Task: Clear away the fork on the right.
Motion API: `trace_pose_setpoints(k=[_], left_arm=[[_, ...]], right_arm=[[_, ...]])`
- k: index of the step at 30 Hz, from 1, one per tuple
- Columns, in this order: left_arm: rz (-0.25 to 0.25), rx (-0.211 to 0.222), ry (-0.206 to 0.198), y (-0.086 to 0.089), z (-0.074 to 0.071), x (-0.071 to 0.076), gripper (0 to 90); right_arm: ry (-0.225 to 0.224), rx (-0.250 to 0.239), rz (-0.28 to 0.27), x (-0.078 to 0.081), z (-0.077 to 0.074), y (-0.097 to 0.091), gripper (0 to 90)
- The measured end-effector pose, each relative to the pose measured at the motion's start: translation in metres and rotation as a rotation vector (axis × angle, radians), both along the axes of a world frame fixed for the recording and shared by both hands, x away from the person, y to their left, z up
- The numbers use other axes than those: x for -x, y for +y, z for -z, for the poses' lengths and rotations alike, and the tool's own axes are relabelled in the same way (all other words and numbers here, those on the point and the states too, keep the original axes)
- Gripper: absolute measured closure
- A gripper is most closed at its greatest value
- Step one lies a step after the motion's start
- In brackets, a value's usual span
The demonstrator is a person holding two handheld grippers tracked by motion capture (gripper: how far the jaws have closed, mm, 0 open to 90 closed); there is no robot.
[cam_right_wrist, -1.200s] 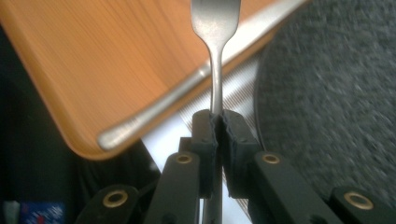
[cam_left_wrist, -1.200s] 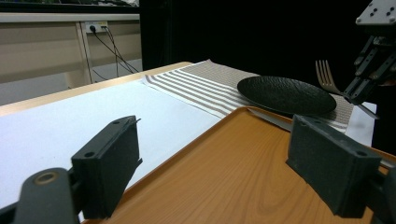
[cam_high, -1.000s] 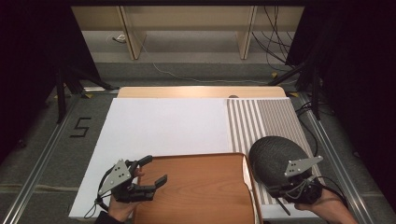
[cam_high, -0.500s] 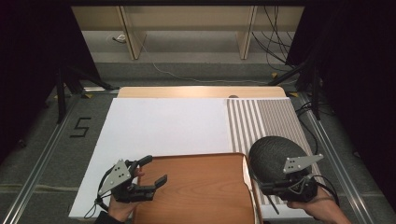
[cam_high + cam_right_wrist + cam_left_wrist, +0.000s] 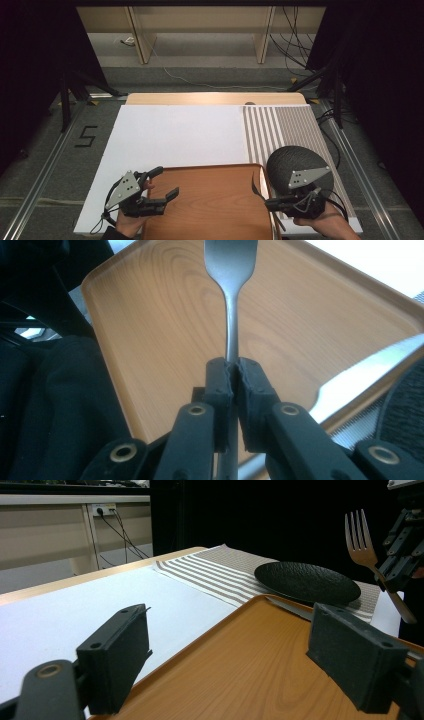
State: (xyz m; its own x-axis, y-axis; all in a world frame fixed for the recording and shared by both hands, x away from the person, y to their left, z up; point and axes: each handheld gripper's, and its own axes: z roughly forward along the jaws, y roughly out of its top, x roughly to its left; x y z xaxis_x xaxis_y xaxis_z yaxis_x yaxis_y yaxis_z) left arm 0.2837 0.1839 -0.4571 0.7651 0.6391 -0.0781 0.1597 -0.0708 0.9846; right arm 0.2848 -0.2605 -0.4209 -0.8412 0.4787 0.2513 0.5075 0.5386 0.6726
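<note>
My right gripper (image 5: 270,202) is shut on the handle of a metal fork (image 5: 258,188), whose tines stick out over the right rim of the wooden tray (image 5: 215,200). In the right gripper view the pads (image 5: 220,382) clamp the fork (image 5: 231,325) above the tray (image 5: 165,325). My left gripper (image 5: 167,181) hovers open over the tray's left edge with nothing between its jaws. From the left gripper view (image 5: 235,667) the fork (image 5: 361,542) stands upright, tines up. A black plate (image 5: 290,160) rests on the striped placemat (image 5: 280,130), just behind my right hand.
A knife (image 5: 365,375) lies along the tray's right rim, next to the plate (image 5: 405,410). A white cover (image 5: 175,135) spreads over the table to the left of the placemat. Cables and dark stands surround the table on the floor.
My right gripper has moved left with the fork, from over the plate to the tray's right rim. The left gripper has stayed where it was.
</note>
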Motion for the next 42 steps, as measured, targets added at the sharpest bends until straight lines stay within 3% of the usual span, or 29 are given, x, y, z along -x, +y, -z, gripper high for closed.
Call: trace_pose_setpoints(k=[5,21,42], left_arm=[[0.001,-0.003,0.000,0.000,0.000,0.000,16.7],[0.002,-0.002,0.000,0.000,0.000,0.000,16.7],[0.000,0.002,0.001,0.000,0.000,0.000,16.7]], right_arm=[[0.016,0.000,-0.015,0.000,0.002,0.010,84.9],[0.039,0.062,-0.083,0.001,0.012,0.043,84.9],[0.054,0.203,-0.127,0.001,0.025,0.070,84.9]])
